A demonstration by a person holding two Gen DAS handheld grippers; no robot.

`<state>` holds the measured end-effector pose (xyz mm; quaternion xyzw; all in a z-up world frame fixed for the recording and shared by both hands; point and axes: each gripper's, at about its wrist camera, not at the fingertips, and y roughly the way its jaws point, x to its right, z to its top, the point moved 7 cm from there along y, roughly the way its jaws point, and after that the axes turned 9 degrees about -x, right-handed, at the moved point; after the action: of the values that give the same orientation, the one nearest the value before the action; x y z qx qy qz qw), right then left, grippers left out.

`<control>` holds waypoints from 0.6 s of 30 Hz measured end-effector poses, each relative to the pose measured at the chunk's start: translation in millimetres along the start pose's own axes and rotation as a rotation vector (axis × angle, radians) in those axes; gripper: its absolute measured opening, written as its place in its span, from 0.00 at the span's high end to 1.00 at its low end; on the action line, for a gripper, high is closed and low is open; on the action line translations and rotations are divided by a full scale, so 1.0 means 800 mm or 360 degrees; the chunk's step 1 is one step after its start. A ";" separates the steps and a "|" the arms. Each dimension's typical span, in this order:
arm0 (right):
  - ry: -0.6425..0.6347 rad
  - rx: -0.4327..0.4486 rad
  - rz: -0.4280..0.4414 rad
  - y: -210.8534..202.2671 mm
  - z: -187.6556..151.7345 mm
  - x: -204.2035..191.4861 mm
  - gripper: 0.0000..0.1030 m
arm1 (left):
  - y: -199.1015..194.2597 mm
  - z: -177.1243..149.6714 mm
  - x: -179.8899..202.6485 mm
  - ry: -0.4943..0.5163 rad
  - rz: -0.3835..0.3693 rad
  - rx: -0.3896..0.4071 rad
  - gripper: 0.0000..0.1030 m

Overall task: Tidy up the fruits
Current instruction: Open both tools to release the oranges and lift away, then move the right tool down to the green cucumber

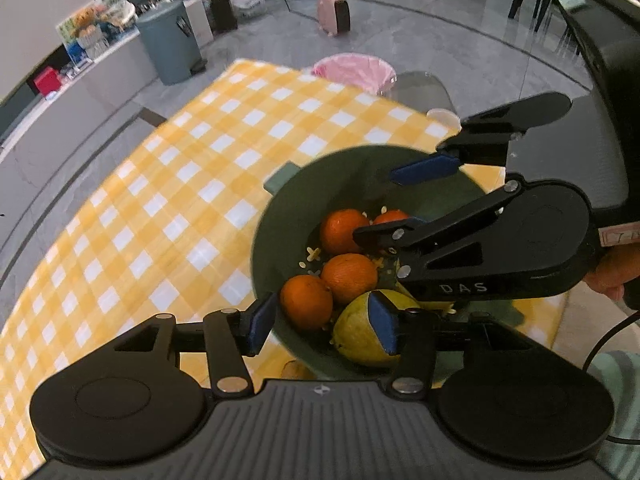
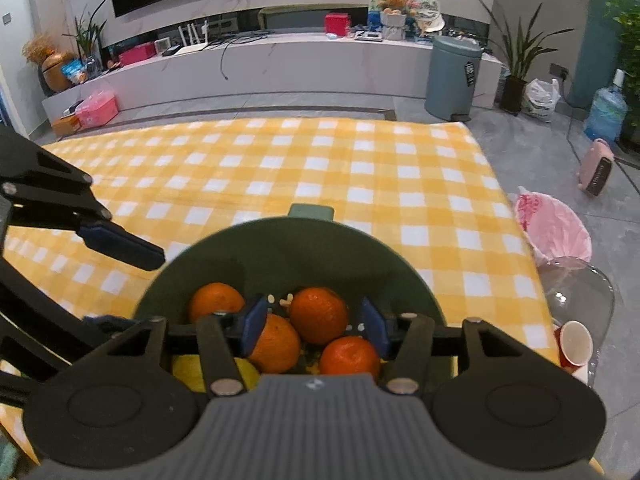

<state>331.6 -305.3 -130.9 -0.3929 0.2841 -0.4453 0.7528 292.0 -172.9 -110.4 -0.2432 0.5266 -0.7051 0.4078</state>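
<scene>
the bowl (image 2: 280, 248), dark green with a small tab handle on its far rim, sits on the yellow-and-white checked cloth (image 2: 304, 160) near the table's near edge, toward the right corner. in it lie four oranges (image 1: 349, 278) and a lemon (image 1: 360, 332), with small pale bits scattered between them on the bowl's bottom. the oranges cluster in the middle; the lemon lies against the near wall on the left gripper's side.

the left gripper (image 1: 322, 324) hangs over the bowl's near rim with its jaws apart; one blue pad is outside the rim, the other in front of the lemon. whether that pad touches the lemon cannot be told, and nothing is clamped. the right gripper (image 2: 314, 326) is over the bowl too, jaws apart around two oranges without pressing on either. in the left wrist view it reaches in from the right, one finger above the far rim and the other over the fruit.

past the table's right edge stand a pink-lined bin (image 2: 554, 228) and a clear chair (image 2: 580, 300); a red paper cup (image 2: 574, 346) is at the right corner.
</scene>
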 end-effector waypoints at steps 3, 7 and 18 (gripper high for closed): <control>0.0037 0.0051 -0.0018 -0.027 -0.005 -0.009 0.47 | -0.029 -0.011 -0.002 -0.0052 0.0007 0.0073 0.39; 0.0119 0.0132 -0.0033 -0.066 -0.012 -0.023 0.44 | -0.066 -0.033 -0.005 -0.0143 0.0001 0.0167 0.39; 0.0304 0.0329 -0.0006 -0.136 -0.081 -0.099 0.44 | -0.125 -0.129 -0.012 -0.0368 0.0025 0.0309 0.39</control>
<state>197.8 -288.8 -67.3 -0.2697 0.3062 -0.5089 0.7580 185.8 -97.2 -49.3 -0.2782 0.4074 -0.7167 0.4929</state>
